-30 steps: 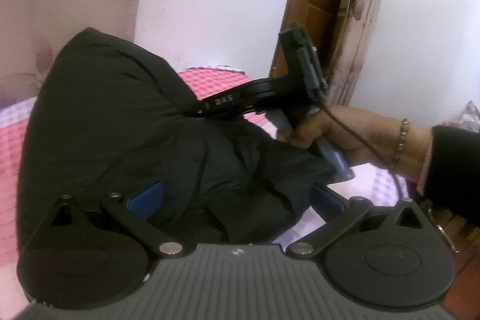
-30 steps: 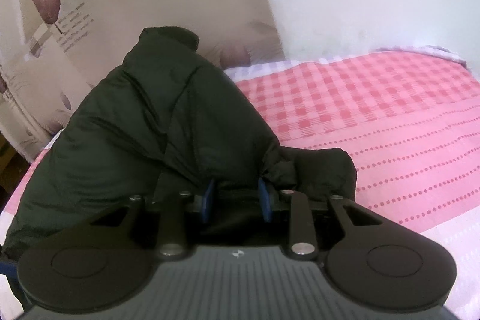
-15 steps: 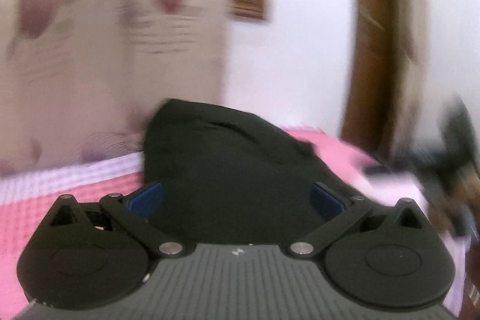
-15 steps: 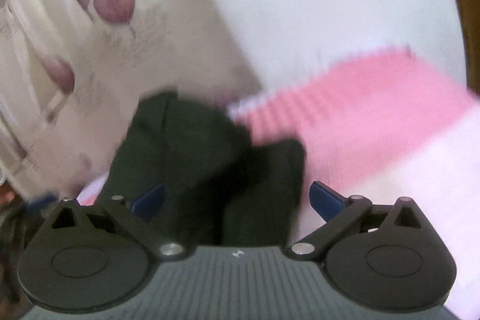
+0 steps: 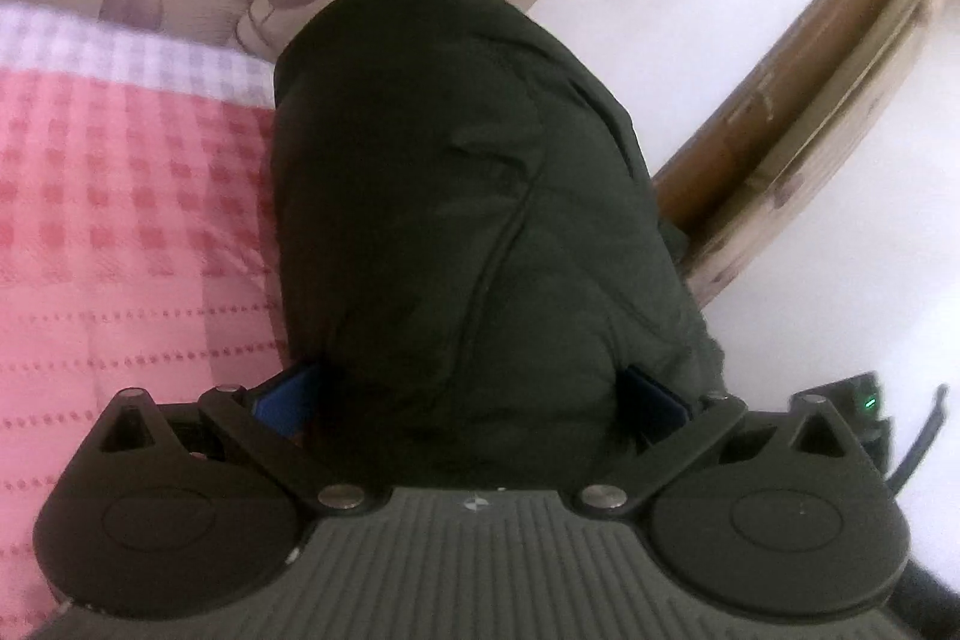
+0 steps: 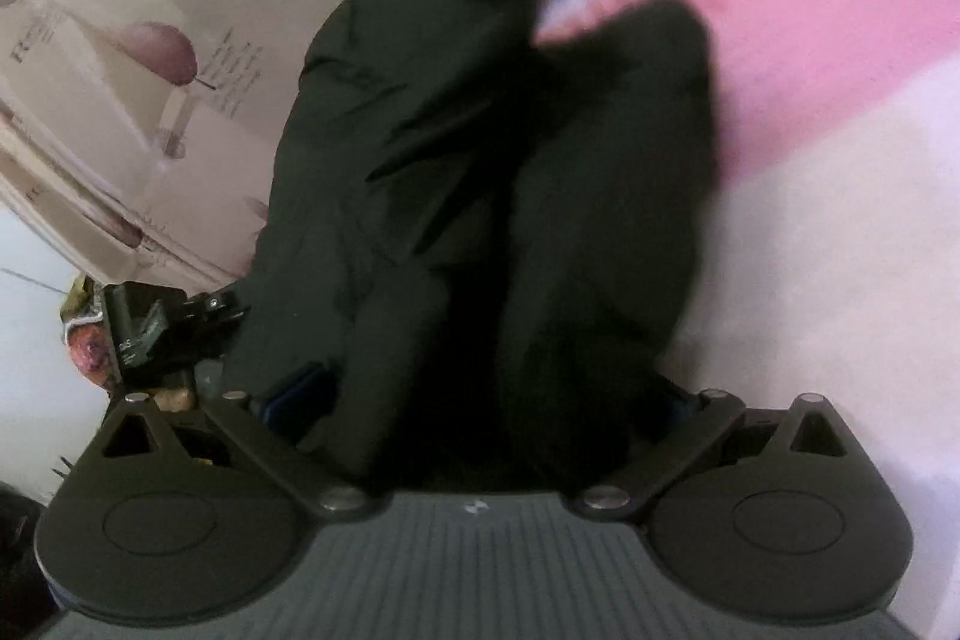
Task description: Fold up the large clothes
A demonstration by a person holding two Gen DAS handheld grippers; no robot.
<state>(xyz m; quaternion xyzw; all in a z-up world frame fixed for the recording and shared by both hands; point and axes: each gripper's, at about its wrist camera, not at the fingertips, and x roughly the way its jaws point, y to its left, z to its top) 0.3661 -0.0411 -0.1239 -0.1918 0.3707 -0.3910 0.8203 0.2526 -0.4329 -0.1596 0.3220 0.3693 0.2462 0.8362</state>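
A bed (image 5: 120,220) carries everything here. Its cover is pink, checked in darker pink squares farther away and crossed by dotted pink lines nearer, with a pale lilac checked band along the far edge. In the right wrist view the near part of the cover is pale and the far part pink. A bulky dark jacket (image 5: 468,196) lies directly on the bed, bunched into two puffy folds (image 6: 600,220).

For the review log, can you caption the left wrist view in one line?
Left gripper with jaws spread wide around a bulky dark green jacket lying on a pink checked bedspread.
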